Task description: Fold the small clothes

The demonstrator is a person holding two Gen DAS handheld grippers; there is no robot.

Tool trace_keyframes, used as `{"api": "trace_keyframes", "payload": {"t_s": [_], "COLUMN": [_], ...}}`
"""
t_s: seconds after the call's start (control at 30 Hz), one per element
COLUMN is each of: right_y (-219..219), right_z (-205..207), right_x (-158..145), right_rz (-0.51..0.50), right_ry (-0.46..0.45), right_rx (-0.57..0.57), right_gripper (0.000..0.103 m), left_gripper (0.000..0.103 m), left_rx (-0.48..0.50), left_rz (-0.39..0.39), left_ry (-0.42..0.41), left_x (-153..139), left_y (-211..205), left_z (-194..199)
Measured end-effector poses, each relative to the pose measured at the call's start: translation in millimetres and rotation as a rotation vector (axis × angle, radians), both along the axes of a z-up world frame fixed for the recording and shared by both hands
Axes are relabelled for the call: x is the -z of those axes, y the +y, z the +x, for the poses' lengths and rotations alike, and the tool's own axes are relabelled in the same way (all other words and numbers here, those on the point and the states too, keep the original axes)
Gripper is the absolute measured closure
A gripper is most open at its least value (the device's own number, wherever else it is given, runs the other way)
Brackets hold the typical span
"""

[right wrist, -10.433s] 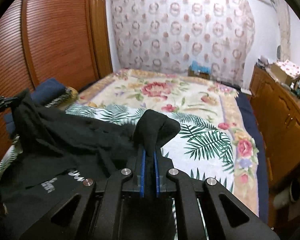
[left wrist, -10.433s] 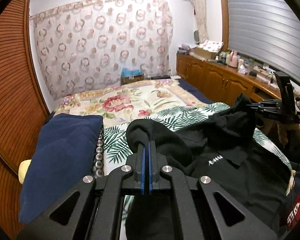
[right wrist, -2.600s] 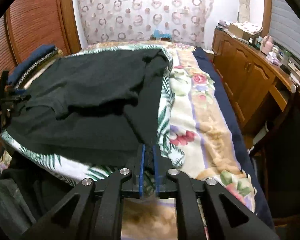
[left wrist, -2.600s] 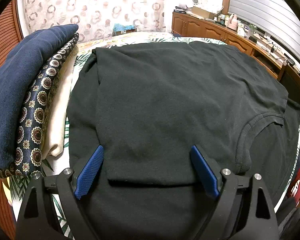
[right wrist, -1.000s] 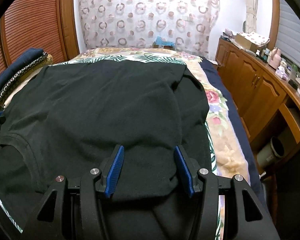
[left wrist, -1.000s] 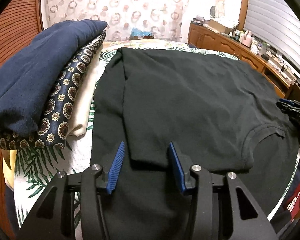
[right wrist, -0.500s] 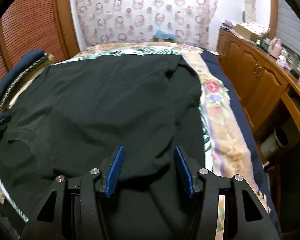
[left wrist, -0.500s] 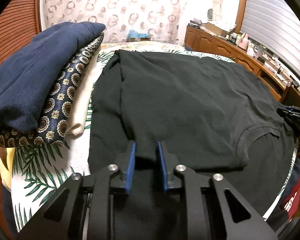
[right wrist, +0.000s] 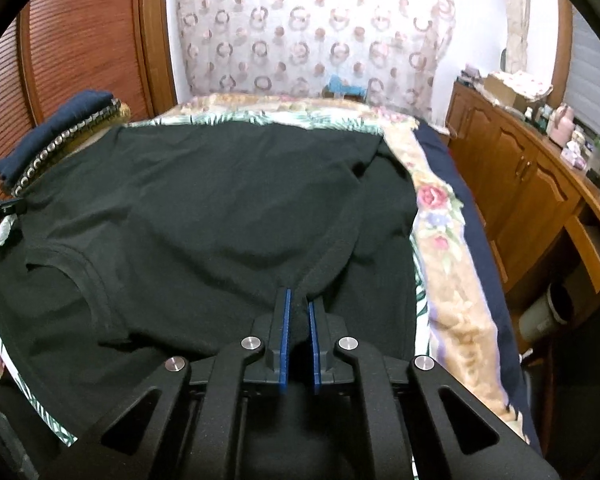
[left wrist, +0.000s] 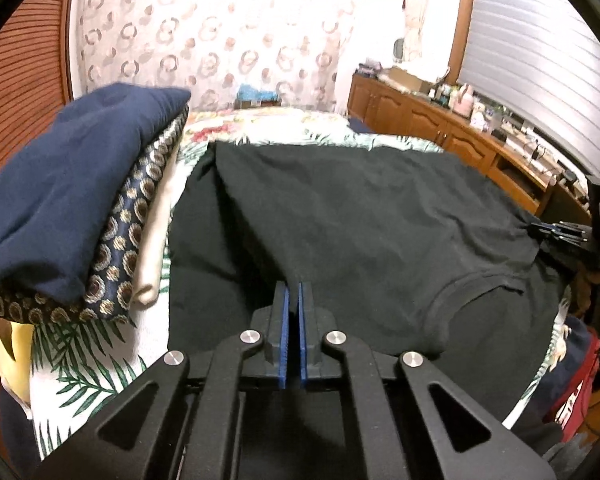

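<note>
**Two grippers pinch the near edge of a black T-shirt on a bed**

Each gripper's black frame fills the bottom of its own view and hides the shirt's nearest edge. The person is out of sight. At the far right of the left view the other gripper is partly cut off.

The left gripper (left wrist: 293, 292) is clenched on a fold of the black T-shirt (left wrist: 360, 220), its blue pads almost together. The right gripper (right wrist: 298, 300) is clenched on a thicker fold, with cloth bunched between its pads.

The shirt lies spread on the bed (right wrist: 444, 248), collar (right wrist: 88, 276) near the grippers and length running away toward the curtain (right wrist: 308, 32). A pile of folded clothes (left wrist: 80, 200) sits just beside its left edge.
</note>
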State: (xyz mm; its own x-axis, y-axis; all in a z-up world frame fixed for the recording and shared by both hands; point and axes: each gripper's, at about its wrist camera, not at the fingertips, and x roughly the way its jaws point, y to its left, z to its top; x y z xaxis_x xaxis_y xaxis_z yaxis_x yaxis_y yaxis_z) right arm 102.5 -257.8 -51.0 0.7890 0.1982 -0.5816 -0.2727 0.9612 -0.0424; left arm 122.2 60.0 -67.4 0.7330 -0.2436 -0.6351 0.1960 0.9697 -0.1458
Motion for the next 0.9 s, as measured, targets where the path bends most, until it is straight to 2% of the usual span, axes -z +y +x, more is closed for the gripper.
{"api": "trace_keyframes", "payload": {"t_s": [0.2, 0.47, 0.6, 0.73, 0.8, 0.9], "right_y": [-6, -15, -21, -30, -34, -37], "right_z": [-15, -48, -65, -76, -81, -81], "right_x": [-17, -33, -40, -34, -27, -11], "right_rz": [0.039, 0.078, 0.099, 0.093, 0.091, 0.086], "right_ry": [-0.084, -0.154, -0.172, -0.166, -0.147, -0.104], "right_rx": [0.000, -0.035, -0.050, -0.056, -0.053, -0.042], "right_gripper": [0.096, 0.096, 0.096, 0.096, 0.096, 0.096], "left_gripper": [0.098, 0.098, 0.098, 0.098, 0.098, 0.098], "left_rx": [0.008, 0.004, 0.003, 0.000, -0.009, -0.014], "left_rz": [-0.057, -0.132, -0.131, -0.139, -0.114, -0.081], "left_ry": [-0.052, -0.098, -0.119, -0.120, -0.112, -0.059], "left_x": [-20, -34, -43, -43, -39, -20], "left_y": [5, 15, 17, 20, 18, 17], "left_z": [-17, -41, -54, -69, -76, -76]}}
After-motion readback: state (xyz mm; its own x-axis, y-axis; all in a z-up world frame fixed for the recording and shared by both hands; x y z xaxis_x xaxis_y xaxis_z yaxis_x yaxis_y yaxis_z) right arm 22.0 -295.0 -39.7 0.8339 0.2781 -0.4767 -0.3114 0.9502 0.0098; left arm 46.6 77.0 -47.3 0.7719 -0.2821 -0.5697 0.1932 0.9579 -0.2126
